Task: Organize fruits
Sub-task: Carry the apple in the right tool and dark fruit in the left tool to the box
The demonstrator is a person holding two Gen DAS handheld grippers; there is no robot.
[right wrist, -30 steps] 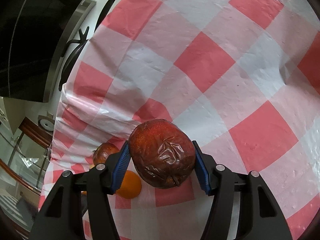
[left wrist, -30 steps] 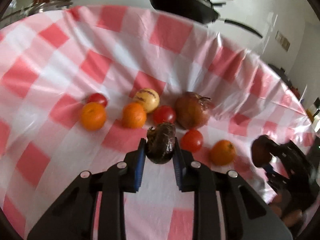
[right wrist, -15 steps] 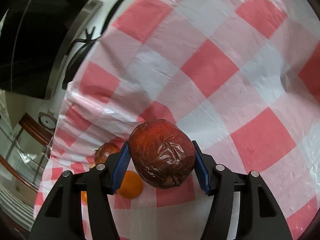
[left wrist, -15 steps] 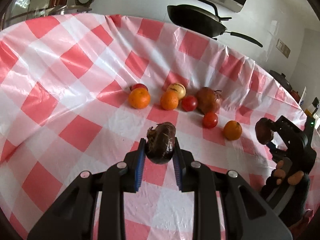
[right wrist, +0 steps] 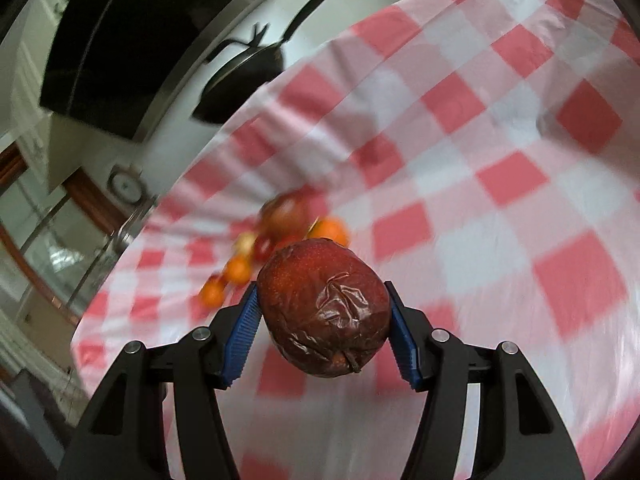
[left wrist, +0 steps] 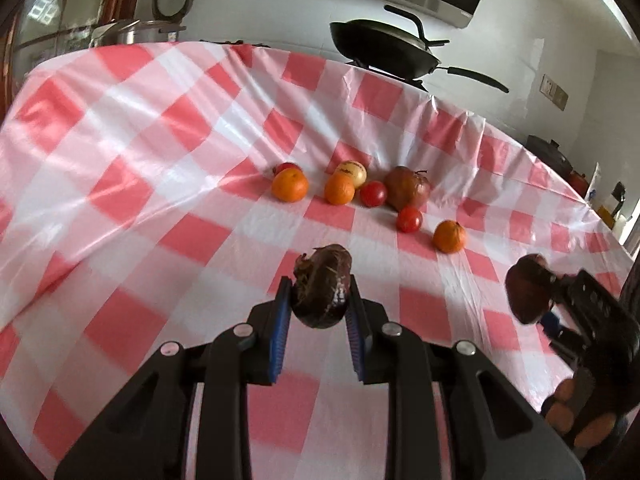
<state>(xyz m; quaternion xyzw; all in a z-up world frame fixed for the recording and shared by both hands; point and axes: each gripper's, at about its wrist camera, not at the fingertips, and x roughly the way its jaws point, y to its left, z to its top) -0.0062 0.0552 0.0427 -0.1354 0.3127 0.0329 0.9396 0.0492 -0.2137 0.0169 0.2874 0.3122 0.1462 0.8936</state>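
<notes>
Wrinkled red apple (right wrist: pixel 324 306) pinched between the right gripper (right wrist: pixel 322 330) pads, up off the checked cloth (right wrist: pixel 500 208). Left gripper (left wrist: pixel 318 314) clamped on a dark shrivelled fruit (left wrist: pixel 322 290). Sharp only in the left view: oranges (left wrist: pixel 290 185), tomatoes (left wrist: pixel 409 219), black pan (left wrist: pixel 384 46) behind.

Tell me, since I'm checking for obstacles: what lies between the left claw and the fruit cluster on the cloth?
Only bare checked tablecloth, seen in the left wrist view. The left claw itself grips a dark shrivelled fruit, well short of the fruit cluster.
</notes>
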